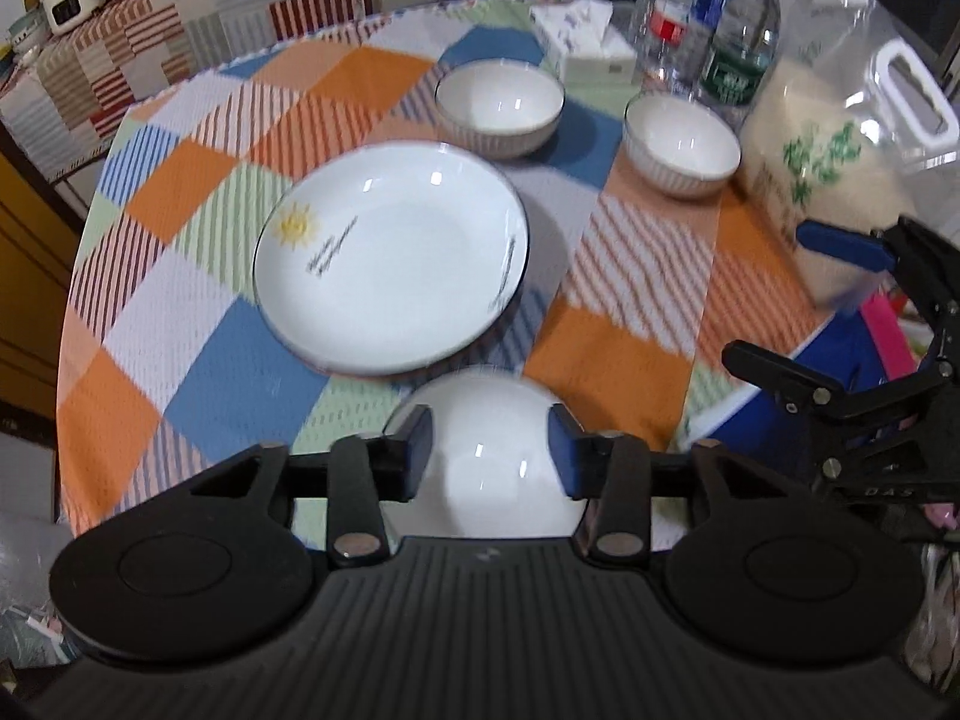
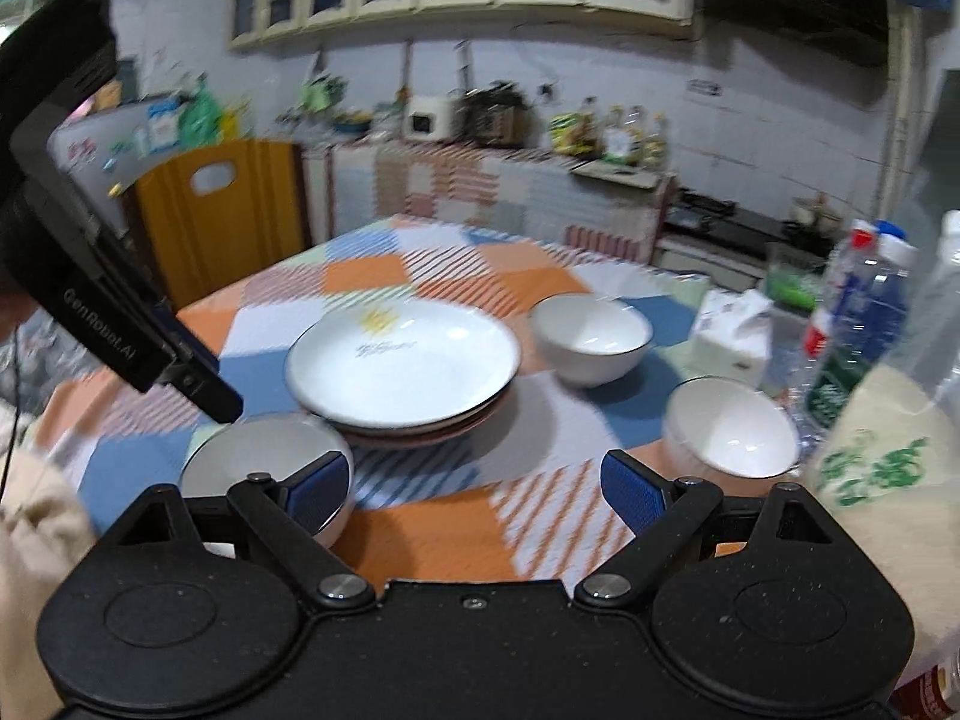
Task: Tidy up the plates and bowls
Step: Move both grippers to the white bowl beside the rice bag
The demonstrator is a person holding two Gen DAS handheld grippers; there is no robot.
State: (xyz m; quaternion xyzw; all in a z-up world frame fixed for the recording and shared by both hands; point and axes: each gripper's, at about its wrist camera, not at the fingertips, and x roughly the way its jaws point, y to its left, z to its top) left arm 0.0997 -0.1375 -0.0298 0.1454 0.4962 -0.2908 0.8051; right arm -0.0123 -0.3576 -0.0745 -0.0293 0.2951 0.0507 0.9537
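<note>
Left gripper: your jaws stood partly apart above the near bowl, not pressing it.
Right gripper: your jaws were wide apart, with nothing between them.
Edges: the near bowl sat close to the table edge; the rice jug crowded the right side.
Open room: bare tablecloth lay between plate and right bowl.
Plates: stacked at the centre, white, a sun drawing on top.
Far bowls: two, white, upright, apart, behind the plates.
</note>
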